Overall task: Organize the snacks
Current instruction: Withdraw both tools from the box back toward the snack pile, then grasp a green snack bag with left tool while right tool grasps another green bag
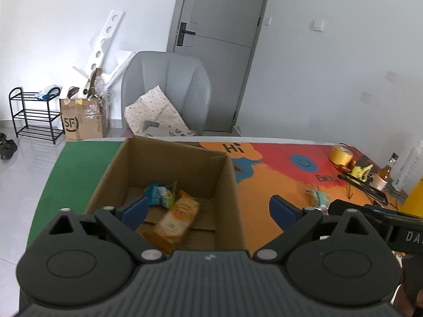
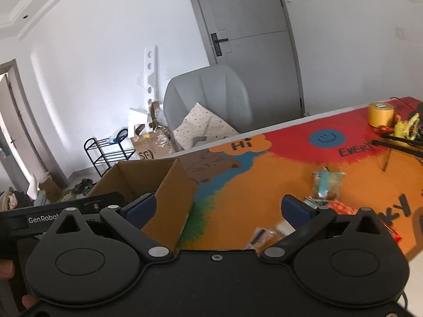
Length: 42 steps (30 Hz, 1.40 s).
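Left gripper (image 1: 208, 207): fingers (image 1: 136, 208) spread wide, nothing between the pads; it hangs over the near edge of the box, pointing down into it.

Right gripper (image 2: 231, 208): fingers (image 2: 296, 210) also wide apart and empty; it sits just right of the box, over the mat, angled toward the loose snacks.

Box (image 1: 227, 182): open cardboard, upright at the left side of the table. Inside lie an orange pack (image 1: 177, 219) and a blue-green pouch (image 1: 161, 192), touching each other on the floor of the box.

Loose snacks: a clear blue-green packet (image 2: 326, 185) lies on the mat well right of the box; nearer the right gripper are a few more wrappers (image 2: 267, 235), partly hidden behind its body, too blurred to name.

Mat (image 2: 251, 190): bright orange, red and green, covering the table under everything.

Clutter: a tape roll (image 2: 380, 115), a small bottle (image 1: 383, 175) and cables at the far right end, apart from the snacks.

Stage, as I judge it: two items boxed, several not yet; both grippers free for the next pick.

Risks: the wrappers are thin and flat, so pads may slide over them or nip only a corner and drop it short of the box. The right gripper is close to the box wall; a careless swing back could knock the light box askew. Both grippers working at the one opening could collide. Reaching too far right could snag the cables.
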Each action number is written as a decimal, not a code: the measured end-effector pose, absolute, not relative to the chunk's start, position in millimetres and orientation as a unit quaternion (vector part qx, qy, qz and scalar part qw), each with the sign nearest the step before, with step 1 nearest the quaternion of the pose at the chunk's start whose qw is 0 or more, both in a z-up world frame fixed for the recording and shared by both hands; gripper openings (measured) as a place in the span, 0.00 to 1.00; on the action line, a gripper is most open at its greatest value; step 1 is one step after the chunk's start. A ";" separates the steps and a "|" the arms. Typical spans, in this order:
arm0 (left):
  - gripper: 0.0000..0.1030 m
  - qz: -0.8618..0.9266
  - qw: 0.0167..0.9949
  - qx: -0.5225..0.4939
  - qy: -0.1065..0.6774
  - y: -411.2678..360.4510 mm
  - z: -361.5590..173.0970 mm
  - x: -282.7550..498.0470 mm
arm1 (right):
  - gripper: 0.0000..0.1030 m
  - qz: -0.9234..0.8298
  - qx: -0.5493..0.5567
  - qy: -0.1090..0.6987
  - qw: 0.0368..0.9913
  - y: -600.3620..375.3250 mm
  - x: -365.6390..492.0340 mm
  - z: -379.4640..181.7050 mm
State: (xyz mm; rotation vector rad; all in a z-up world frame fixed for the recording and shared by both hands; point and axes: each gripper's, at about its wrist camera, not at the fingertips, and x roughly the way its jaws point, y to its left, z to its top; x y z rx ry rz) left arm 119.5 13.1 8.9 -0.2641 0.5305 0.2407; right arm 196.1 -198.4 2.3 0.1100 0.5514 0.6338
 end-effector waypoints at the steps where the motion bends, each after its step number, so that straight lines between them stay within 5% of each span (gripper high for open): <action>1: 0.95 0.116 0.950 -0.128 0.261 9.7 8.7 119.1 | 1.00 0.305 0.056 0.269 0.912 -202.3 194.7 2.3; 42: 0.93 -0.054 0.938 -0.111 0.324 -113.7 -33.5 116.2 | 0.99 0.202 0.070 0.298 0.930 -327.3 146.7 -27.7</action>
